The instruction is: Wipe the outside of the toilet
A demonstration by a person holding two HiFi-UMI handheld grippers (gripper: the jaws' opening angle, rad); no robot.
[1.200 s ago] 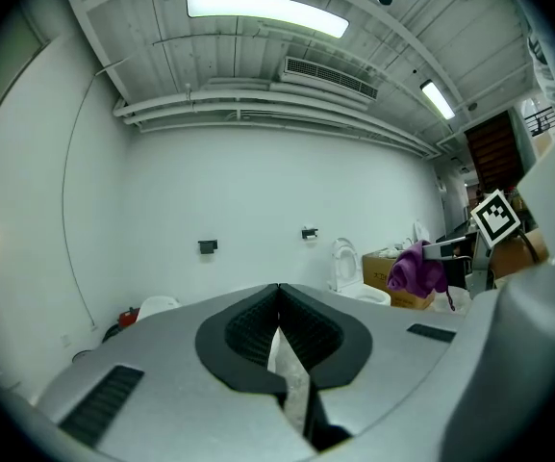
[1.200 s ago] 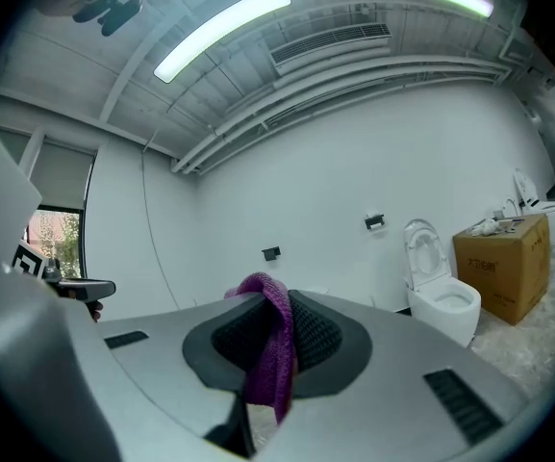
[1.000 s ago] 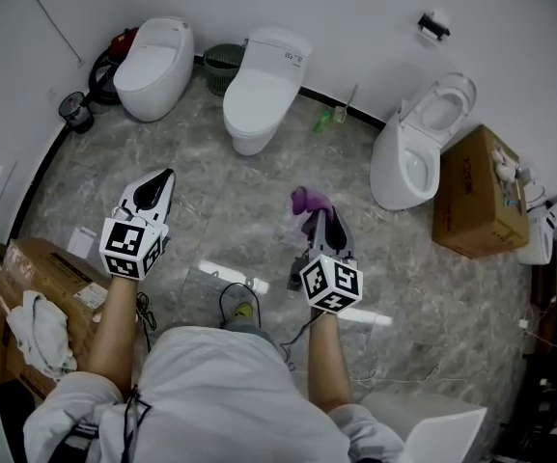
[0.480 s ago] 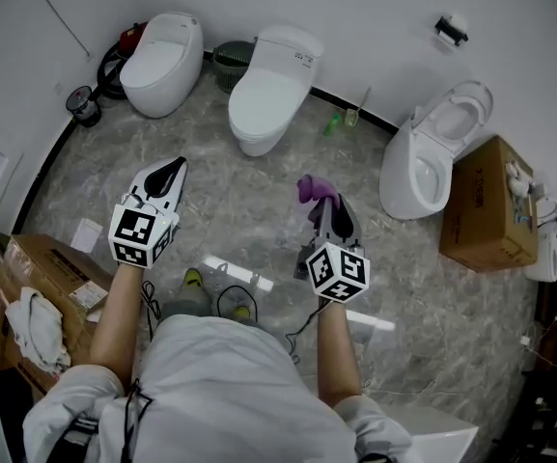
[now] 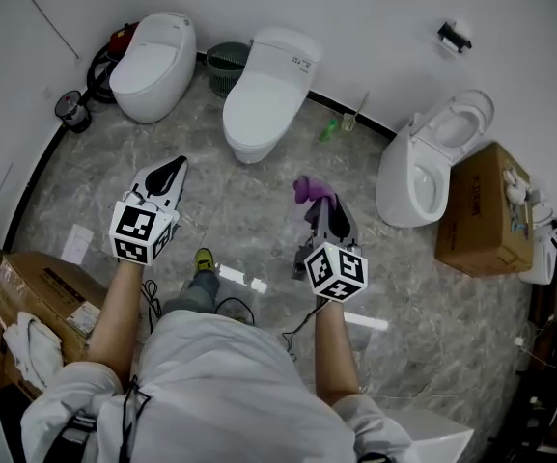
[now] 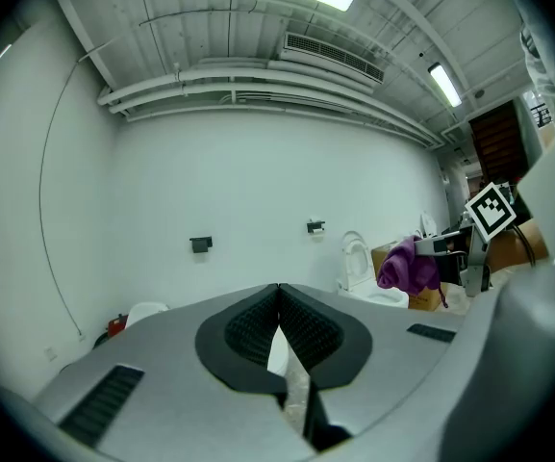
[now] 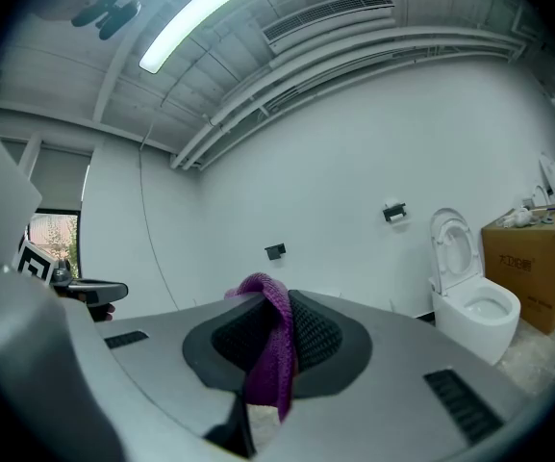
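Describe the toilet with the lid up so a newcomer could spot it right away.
Three white toilets line the white wall. Yours is the rightmost toilet, beside the brown cardboard box. Only it has its lid raised, bowl showing; the other two are closed.

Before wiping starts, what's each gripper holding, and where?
The right gripper pinches the purple cloth at a bunched fold; the left gripper is shut on nothing.

Grey short-sleeved T-shirt [image 5: 222,394], yellow shoe [image 5: 204,259]; left gripper [image 5: 168,173], right gripper [image 5: 325,206] grey, black-and-white marker cubes [image 5: 140,231]
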